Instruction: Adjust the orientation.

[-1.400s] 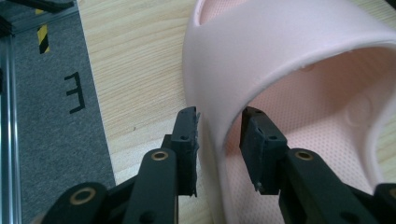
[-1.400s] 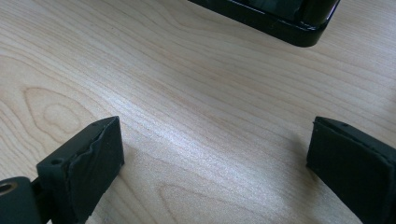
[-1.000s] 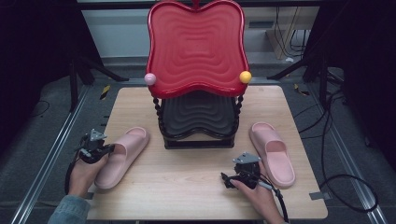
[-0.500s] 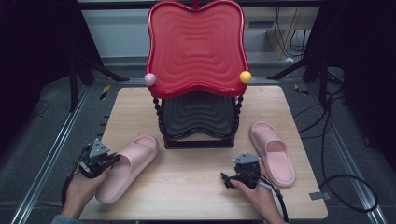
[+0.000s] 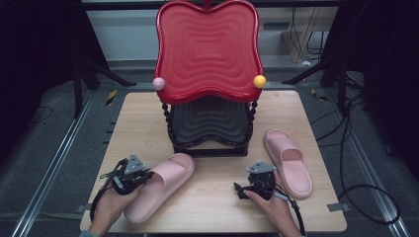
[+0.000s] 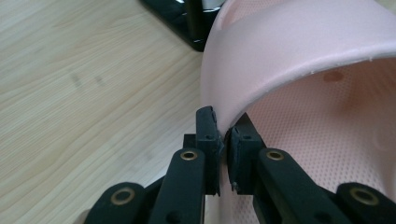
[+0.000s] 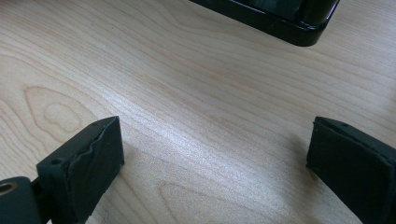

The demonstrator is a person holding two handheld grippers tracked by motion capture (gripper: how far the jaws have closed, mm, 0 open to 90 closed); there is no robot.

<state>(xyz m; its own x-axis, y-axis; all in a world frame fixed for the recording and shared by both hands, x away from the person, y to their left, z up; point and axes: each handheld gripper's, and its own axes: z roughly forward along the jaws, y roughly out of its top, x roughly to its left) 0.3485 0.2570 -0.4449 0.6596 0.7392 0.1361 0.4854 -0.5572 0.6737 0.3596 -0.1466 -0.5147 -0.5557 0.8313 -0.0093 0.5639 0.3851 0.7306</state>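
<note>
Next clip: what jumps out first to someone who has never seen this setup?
The big red wavy tray topping the two-tier stand at the back of the wooden table, with a black tray beneath it. Then the two pink slippers: the left slipper lies at the front left, its strap edge pinched by the left gripper, while the right slipper lies untouched beside the open right gripper.
</note>
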